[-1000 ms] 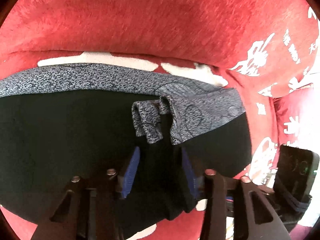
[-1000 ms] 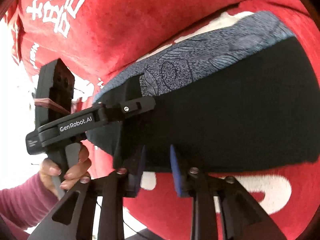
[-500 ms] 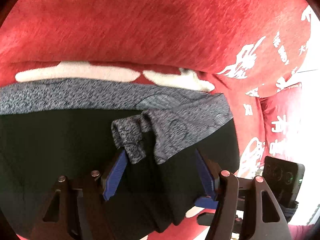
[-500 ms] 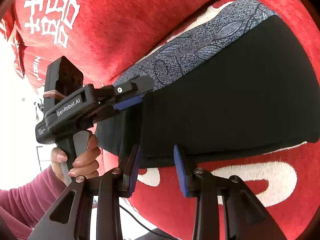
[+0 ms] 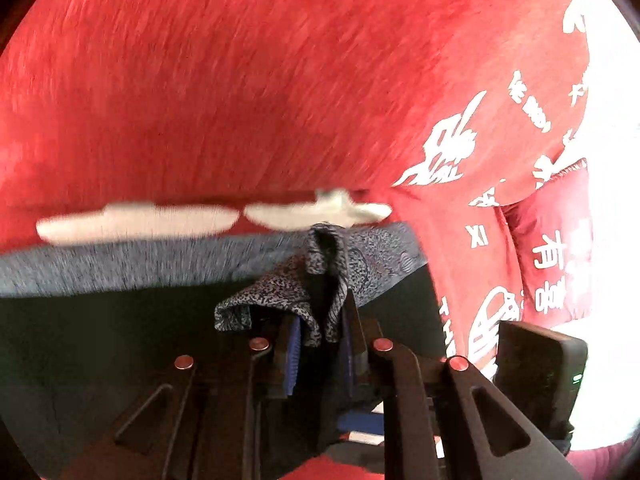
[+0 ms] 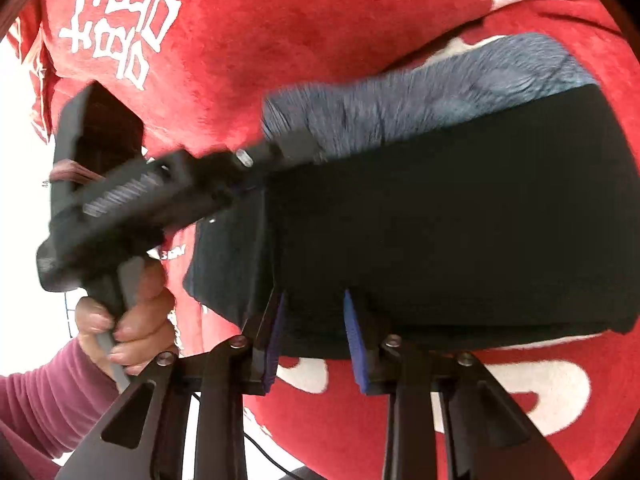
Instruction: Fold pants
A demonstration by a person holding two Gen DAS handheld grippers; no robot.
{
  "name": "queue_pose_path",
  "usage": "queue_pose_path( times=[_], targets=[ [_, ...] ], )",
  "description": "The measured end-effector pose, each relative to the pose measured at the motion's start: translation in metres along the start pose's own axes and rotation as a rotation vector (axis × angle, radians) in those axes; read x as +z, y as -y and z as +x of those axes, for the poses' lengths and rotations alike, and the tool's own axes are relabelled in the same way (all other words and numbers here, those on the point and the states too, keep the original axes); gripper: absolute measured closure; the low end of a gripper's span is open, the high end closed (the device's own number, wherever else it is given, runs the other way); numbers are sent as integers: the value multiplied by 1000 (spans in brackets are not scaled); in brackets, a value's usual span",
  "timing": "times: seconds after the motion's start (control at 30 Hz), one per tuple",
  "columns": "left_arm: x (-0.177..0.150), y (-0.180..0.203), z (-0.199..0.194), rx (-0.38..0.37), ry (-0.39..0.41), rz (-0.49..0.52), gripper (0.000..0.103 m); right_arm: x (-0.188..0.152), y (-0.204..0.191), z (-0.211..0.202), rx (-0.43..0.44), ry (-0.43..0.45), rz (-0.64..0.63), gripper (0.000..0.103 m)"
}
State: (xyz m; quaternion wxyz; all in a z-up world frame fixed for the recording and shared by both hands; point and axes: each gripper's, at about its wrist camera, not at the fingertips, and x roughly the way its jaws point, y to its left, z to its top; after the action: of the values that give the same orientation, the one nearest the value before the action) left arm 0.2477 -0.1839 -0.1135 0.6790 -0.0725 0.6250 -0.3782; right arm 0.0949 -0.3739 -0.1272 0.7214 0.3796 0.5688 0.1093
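Both grippers level: left gripper (image 5: 318, 354) pinching pants (image 5: 120, 320), right gripper (image 6: 314, 340) straddling hem.

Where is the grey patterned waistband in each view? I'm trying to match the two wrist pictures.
Left wrist view: the waistband runs across the middle from the left edge, its right end bunched between the left tool's fingers.
Right wrist view: the waistband lies upper right, above the black pants; the left tool reaches its left end.
Shared landmark: the red cover with white print.
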Motion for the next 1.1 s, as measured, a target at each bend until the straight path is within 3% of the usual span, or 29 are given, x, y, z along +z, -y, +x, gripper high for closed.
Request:
queue_pose_path(
  times=[0.17, 0.2, 0.23, 0.3, 0.37, 0.47, 0.53, 0.63, 0.77, 0.9, 0.97, 1.1],
  targets=[
    [-9, -17, 14, 108, -41, 7, 83, 1, -4, 32, -17, -67, 0, 71],
    [-14, -23, 18, 177, -35, -4, 78, 1, -3, 36, -30, -84, 2, 71],
    [-17, -27, 21, 224, -40, -13, 58, 0, 1, 43, -28, -98, 11, 73],
    [-25, -41, 18, 279, -32, -63, 36, -2, 2, 40, -12, -85, 18, 73],
    [-29, -46, 8, 283, -15, -90, 36, -3, 0, 37, -14, -97, 11, 72],
    [-29, -41, -9, 351, 10, -71, 36, -10, -4, 22, -28, -101, -18, 71],
    [-24, -29, -17, 350, 27, -31, 36, -12, -7, 1, -43, -59, -47, 71],
    [-11, -10, -15, 348, 41, 35, 36, -3, 0, -38, -145, 52, -60, 71],
    [-4, 14, 13, 371, 18, 94, 36, 28, 28, -74, -266, 158, -6, 77],
    [-32, 3, 56, 506, -111, 77, 35, 43, 54, -62, -323, 127, 37, 78],
    [-46, 0, 47, 479, -59, 56, 34, 37, 62, -58, -292, 126, 79, 78],
    [-57, 2, 32, 479, -75, 67, 33, 21, 58, -54, -278, 126, 61, 78]
  ],
)
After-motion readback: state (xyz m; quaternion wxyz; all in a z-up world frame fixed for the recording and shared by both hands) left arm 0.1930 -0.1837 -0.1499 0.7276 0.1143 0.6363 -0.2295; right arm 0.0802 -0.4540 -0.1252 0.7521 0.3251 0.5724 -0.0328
